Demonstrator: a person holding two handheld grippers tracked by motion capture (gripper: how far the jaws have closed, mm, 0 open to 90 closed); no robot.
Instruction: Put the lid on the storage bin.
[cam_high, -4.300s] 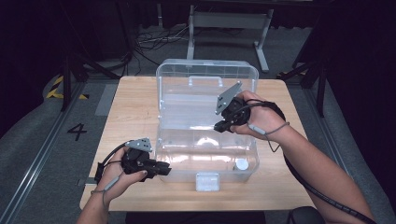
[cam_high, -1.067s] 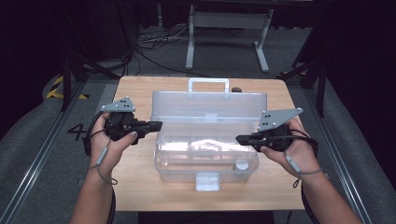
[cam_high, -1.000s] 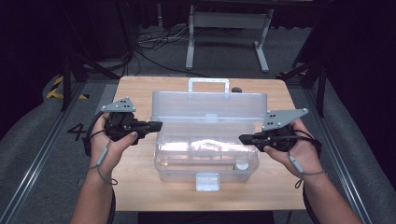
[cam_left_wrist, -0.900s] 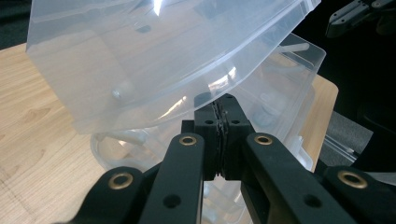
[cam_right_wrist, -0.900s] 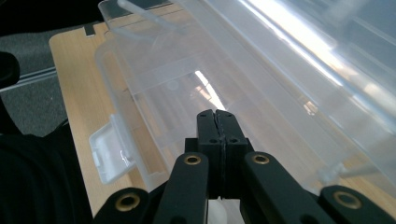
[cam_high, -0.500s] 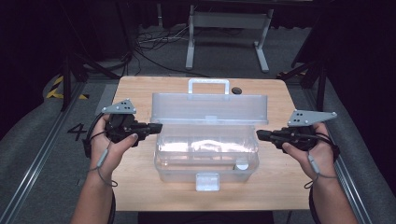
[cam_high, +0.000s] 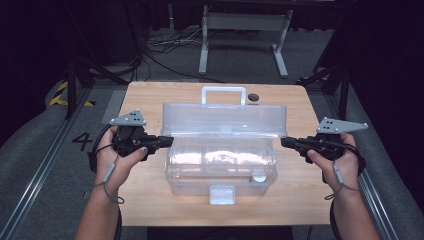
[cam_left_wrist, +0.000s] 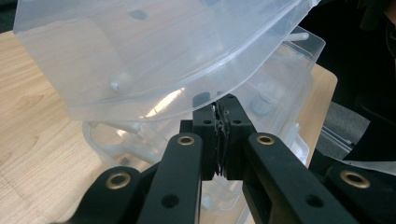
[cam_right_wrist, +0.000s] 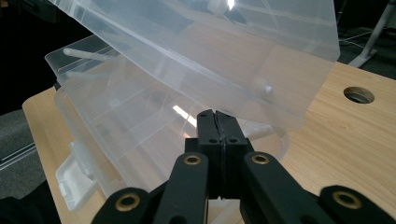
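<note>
On the table (cam_high: 150, 207), open clear box (cam_high: 220, 160)

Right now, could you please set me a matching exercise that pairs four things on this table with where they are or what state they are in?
Things:
1. clear plastic toolbox
2. lid handle
3. left gripper
4. right gripper

Places or states:
A. jaws shut, at the box's left end
B. sticking up at the far edge of the raised lid
C. lid open, in the middle of the wooden table
D. jaws shut, clear of the box's right end

Pairs: 1-C, 2-B, 3-A, 4-D
</note>
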